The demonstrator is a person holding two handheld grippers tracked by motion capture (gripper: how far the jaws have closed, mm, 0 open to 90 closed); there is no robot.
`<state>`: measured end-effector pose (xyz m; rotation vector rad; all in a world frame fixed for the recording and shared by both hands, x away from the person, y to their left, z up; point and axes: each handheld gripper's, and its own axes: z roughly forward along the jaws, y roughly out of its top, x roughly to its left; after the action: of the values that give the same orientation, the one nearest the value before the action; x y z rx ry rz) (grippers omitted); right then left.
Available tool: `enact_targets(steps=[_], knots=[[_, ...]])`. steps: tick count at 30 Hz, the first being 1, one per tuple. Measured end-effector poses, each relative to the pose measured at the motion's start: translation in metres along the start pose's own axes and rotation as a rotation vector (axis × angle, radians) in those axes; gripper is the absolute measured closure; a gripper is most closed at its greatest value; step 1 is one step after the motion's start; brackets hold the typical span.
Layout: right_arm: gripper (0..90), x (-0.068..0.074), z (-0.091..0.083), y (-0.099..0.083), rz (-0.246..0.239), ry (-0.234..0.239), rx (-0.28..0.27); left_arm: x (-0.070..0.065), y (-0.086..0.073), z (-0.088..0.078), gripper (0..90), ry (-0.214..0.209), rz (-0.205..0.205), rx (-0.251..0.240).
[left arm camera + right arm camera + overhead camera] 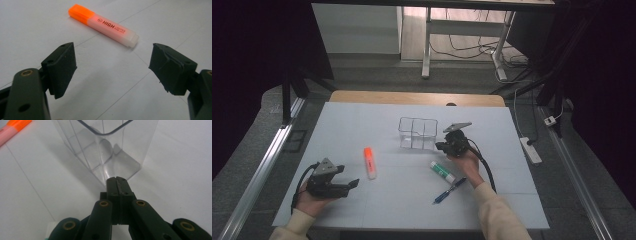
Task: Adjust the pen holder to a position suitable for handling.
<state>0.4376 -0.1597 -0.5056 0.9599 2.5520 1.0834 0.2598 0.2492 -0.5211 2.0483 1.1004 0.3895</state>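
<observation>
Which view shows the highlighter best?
Left gripper view: the orange-capped highlighter lies whole, its label readable. High view shows it small, left of the clear organizer. Right gripper view catches just its end at the corner.

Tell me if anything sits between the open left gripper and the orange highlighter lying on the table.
Nothing visible does. In the left gripper view, the left gripper stands open with only bare white table between its jaws and the highlighter, which lies flat just ahead. The clear organizer, glue stick and blue pen lie off to the side.
</observation>
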Motion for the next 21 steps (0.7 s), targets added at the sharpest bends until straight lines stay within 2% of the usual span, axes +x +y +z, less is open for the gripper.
enact_targets(steps=[3, 11, 21], knots=[[89.5, 0.0041, 0.0003, 0.0003, 0.004, 0.025, -0.001, 0.0003, -0.0003, -0.0003, 21.4, 0.001, -0.003, -0.002], [89.5, 0.0085, 0.0058, 0.0033, -0.017, 0.018, -0.004, 0.0003, -0.0004, -0.0006, 21.4, 0.002, -0.003, -0.002], [89.4, 0.0056, 0.0080, 0.0028, -0.007, 0.015, -0.005, 0.0000, -0.0004, -0.0005, 21.4, 0.004, -0.001, -0.001]])
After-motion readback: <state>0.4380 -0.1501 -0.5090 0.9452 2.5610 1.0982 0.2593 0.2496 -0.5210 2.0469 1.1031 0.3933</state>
